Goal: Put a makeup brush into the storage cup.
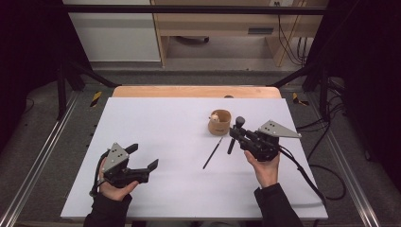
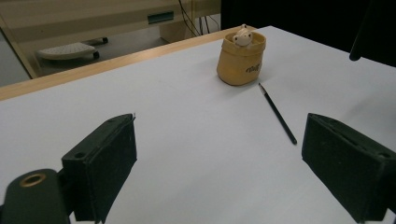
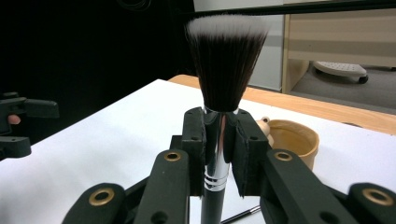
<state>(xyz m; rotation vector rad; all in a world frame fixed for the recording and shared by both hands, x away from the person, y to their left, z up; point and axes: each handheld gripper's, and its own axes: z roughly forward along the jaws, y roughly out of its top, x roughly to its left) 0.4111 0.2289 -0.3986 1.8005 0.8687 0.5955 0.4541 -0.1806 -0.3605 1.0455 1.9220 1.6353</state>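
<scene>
- Right gripper (image 1: 238, 134) is clamped on a makeup brush (image 3: 223, 88), its jaws pressed against the shiny metal collar just below the bristles; in the high view the brush (image 1: 235, 134) is carried near the right of the white table (image 1: 156, 142), close to the holder.
- Left gripper (image 1: 143, 156) has its jaws spread wide with nothing between them, low over the near left of the table, well apart from everything else.
- A tan pouch-like holder (image 1: 220, 122) with a small pale figure on its rim stands toward the far right; a thin black pencil (image 1: 212, 153) lies flat on the table just near of it.
- The step in hand looks like putting the brush into the holder.
- To do it well, the handle end should be brought over the opening, the brush turned upright, and lowered gently so the soft holder does not tip.
- The free gripper could steady the holder's wall, or go for the pencil, approaching across its thin shaft.
</scene>
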